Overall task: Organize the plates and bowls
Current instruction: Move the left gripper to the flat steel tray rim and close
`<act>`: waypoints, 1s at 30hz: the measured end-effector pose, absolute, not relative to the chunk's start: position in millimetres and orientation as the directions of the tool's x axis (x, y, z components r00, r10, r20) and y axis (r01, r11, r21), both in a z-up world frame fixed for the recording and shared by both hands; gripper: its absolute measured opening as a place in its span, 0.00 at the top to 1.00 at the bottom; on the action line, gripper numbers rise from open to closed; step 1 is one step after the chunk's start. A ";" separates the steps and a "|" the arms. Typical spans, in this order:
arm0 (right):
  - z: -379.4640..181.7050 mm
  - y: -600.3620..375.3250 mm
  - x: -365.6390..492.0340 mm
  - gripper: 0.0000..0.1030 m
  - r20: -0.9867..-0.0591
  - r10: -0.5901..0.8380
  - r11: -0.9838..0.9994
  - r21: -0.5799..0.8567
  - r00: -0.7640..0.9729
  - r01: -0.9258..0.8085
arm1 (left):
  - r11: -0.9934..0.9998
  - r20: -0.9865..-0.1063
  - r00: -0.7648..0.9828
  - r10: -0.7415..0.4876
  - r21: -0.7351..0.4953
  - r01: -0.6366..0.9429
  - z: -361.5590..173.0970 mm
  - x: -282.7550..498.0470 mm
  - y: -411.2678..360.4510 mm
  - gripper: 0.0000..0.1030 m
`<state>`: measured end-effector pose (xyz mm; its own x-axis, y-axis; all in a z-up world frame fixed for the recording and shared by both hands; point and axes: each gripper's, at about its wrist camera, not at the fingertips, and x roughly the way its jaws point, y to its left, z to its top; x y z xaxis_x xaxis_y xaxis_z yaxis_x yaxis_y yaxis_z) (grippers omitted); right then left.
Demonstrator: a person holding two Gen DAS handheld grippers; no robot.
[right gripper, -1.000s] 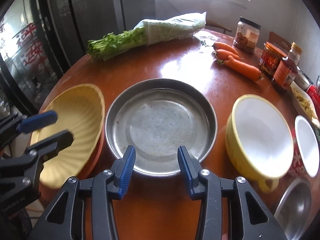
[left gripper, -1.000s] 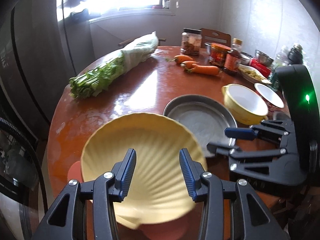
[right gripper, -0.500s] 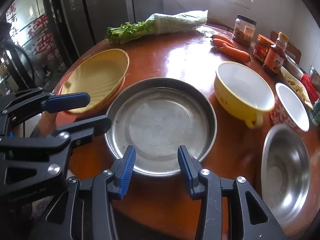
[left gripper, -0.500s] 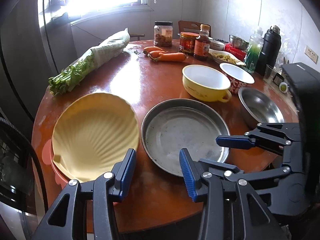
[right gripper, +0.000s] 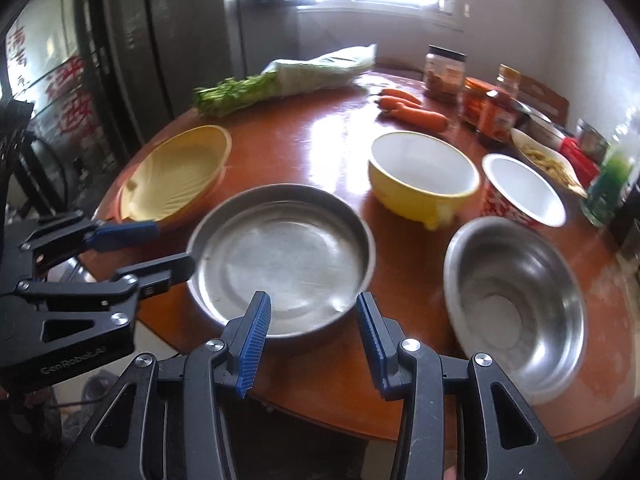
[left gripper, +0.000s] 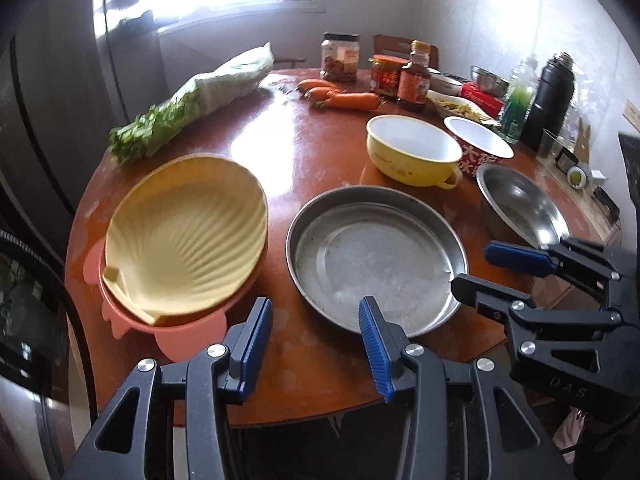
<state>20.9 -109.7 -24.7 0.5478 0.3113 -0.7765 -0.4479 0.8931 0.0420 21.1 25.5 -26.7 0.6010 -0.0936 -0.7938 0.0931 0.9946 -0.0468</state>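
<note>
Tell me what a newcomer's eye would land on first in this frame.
Probably the yellow shell-shaped plate, nested on a pink dish at the round table's near left edge. Beside it, at the near centre, lies the wide steel pan, with a yellow bowl behind it. Both hand-held grippers, left and right, hover open and empty at the near edge.

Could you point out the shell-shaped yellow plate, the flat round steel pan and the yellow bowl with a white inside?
Shell-shaped yellow plate (left gripper: 188, 236), left wrist view, ribbed centre.
Flat round steel pan (right gripper: 280, 260), right wrist view, floor.
Yellow bowl with white inside (right gripper: 424, 168), right wrist view, inner bottom.
</note>
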 end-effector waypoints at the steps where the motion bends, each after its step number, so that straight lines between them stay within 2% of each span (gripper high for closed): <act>1: -27.2 -113.9 22.9 0.55 -0.779 0.317 0.897 0.062 0.541 -0.437 | 0.995 -0.802 0.591 -0.094 -0.058 0.079 -29.1 22.2 25.9 0.56; 13: -41.3 -121.4 41.6 0.56 -0.778 0.330 0.915 0.124 0.535 -0.384 | 0.990 -0.830 0.550 -0.097 -0.135 -0.030 -40.0 26.0 28.5 0.56; 23: -52.7 -109.2 61.4 0.70 -0.780 0.341 0.905 0.122 0.525 -0.407 | 0.981 -0.840 0.533 -0.103 -0.173 -0.083 -46.4 31.3 34.5 0.54; 30: -53.7 -113.7 55.9 0.73 -0.769 0.354 0.900 0.125 0.533 -0.417 | 0.978 -0.834 0.538 -0.126 -0.194 -0.071 -48.8 35.0 27.0 0.54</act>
